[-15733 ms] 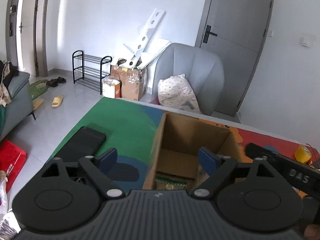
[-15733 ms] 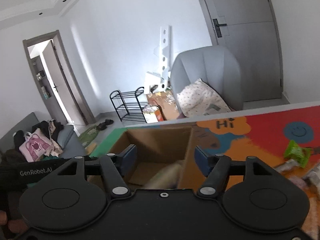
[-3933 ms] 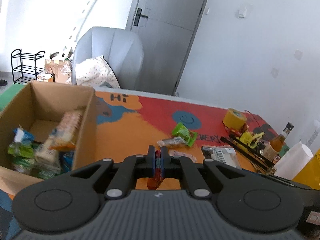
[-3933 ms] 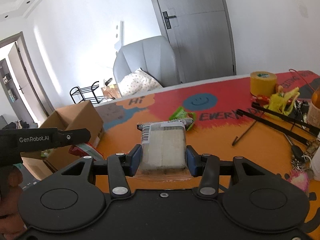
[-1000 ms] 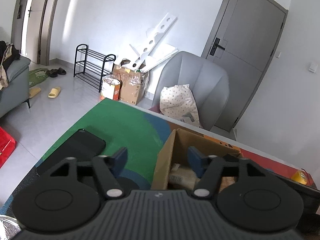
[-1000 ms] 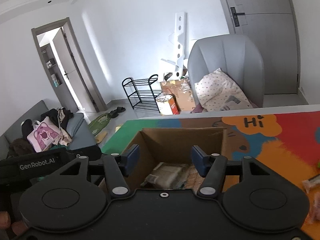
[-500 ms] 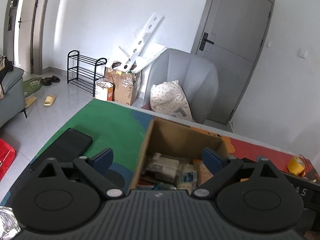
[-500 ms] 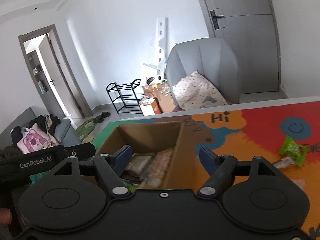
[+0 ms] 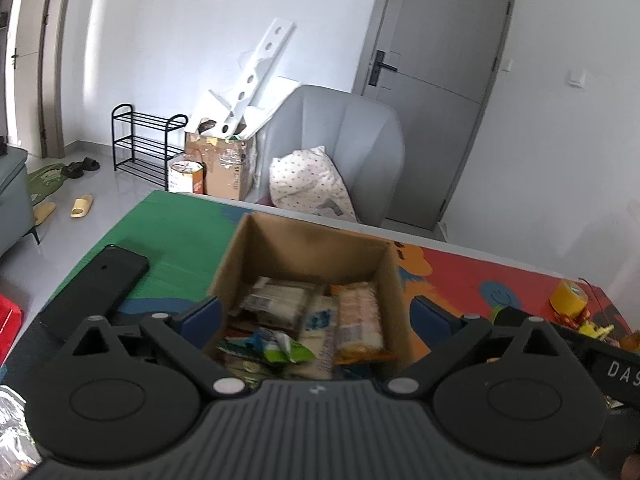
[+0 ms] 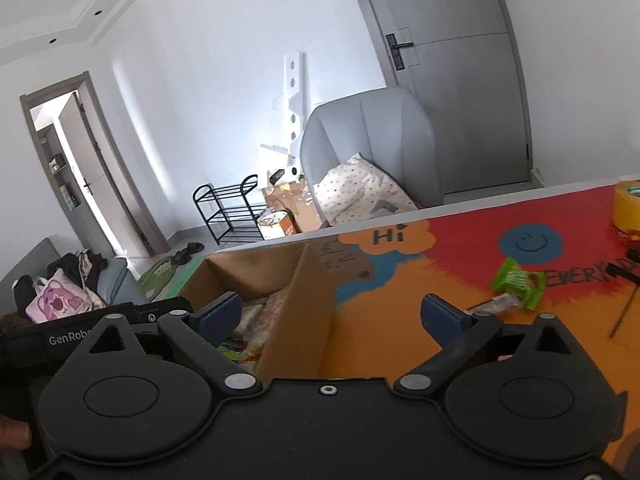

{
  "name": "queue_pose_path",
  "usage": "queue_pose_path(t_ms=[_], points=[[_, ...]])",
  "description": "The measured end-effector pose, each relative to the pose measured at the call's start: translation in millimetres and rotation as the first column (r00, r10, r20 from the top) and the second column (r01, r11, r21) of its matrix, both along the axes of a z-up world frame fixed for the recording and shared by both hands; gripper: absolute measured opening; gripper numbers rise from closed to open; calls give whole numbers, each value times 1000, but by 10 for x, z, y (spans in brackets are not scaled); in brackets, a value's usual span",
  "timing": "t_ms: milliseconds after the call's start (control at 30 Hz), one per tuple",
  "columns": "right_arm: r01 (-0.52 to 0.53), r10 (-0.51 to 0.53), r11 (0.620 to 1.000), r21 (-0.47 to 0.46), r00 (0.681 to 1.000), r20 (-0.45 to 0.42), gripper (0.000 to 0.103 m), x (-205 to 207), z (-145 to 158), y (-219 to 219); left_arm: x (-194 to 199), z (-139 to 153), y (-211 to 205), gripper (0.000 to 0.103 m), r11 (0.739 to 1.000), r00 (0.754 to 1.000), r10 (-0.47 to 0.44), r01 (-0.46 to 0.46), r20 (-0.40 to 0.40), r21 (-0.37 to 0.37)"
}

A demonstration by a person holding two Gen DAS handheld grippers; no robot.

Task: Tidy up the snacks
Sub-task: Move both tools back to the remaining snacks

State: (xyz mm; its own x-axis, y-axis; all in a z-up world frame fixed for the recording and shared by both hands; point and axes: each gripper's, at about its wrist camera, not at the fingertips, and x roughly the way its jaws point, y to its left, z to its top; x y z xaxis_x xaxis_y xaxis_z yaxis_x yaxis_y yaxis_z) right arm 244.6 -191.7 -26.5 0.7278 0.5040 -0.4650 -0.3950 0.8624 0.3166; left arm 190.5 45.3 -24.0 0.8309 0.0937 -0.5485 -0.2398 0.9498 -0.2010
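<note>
Both tools, left (image 9: 314, 312) and right (image 10: 332, 314), just opened wide, empty | snacks probably dropped in box (image 9: 308, 248) | green pack (image 10: 516, 282) remains far right.

Brown cardboard box (image 9: 308, 252) from my left cam, stuffed with green, orange and white snack packets (image 9: 320, 320). Desk mat (image 10: 460, 264) goes green, orange, red, with a blue smiley. Lime-green wrapper (image 10: 516, 282), yellow tape roll (image 10: 627, 208).

1 cardboard box (image 9: 304, 252) with several snack packs (image 9: 356, 320) inside, exact count unclear; 2 loose packs on the mat: 1 green snack pack (image 10: 516, 282), 1 clear wrapper (image 10: 496, 304); 1 yellow tape roll (image 10: 627, 206); 1 black phone (image 9: 96, 288); 1 grey chair (image 9: 340, 148); 1 shoe rack (image 9: 148, 144)
</note>
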Motion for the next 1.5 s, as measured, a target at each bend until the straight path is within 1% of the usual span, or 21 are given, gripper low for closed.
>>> queue_pose_path(t_ms=[33,400,633,800,1167,1233,1267,1300,1333,1400,1433,1500], points=[[6,-6,1000,0,1000,2,103,-8,-3,-33,1,-2,-44,101,1000,1000,-7,7,-3,0],[75,-75,997,15,997,-7,103,-91,-89,-455,-7,-48,-453,102,996,996,-84,84,-2,15],[120,-120,992,23,993,-21,103,-110,-170,-732,44,-102,-704,102,991,991,-132,132,-15,13],[151,-150,988,37,988,-30,103,-120,-234,-932,111,-137,-878,102,985,984,-175,175,-39,4],[185,-180,981,64,981,-67,101,-5,-435,-1277,247,-237,-1212,101,974,974,-224,225,-42,14],[183,-178,981,66,981,-78,97,26,-479,-1313,304,-281,-1264,100,973,971,-231,232,-55,13],[180,-174,981,66,981,-83,93,45,-506,-1328,328,-305,-1282,99,972,971,-232,233,-59,14],[176,-170,982,66,981,-91,88,71,-537,-1342,349,-324,-1310,96,972,970,-234,236,-60,16],[173,-167,983,63,981,-99,86,100,-566,-1350,377,-350,-1337,94,970,969,-240,241,-62,19],[168,-160,984,60,980,-118,80,158,-628,-1360,424,-402,-1380,86,967,965,-252,253,-71,19],[165,-157,984,60,980,-125,79,182,-654,-1362,463,-436,-1402,83,966,963,-257,259,-81,17],[162,-152,985,63,978,-141,76,227,-715,-1364,534,-493,-1435,73,963,959,-265,268,-98,15]])
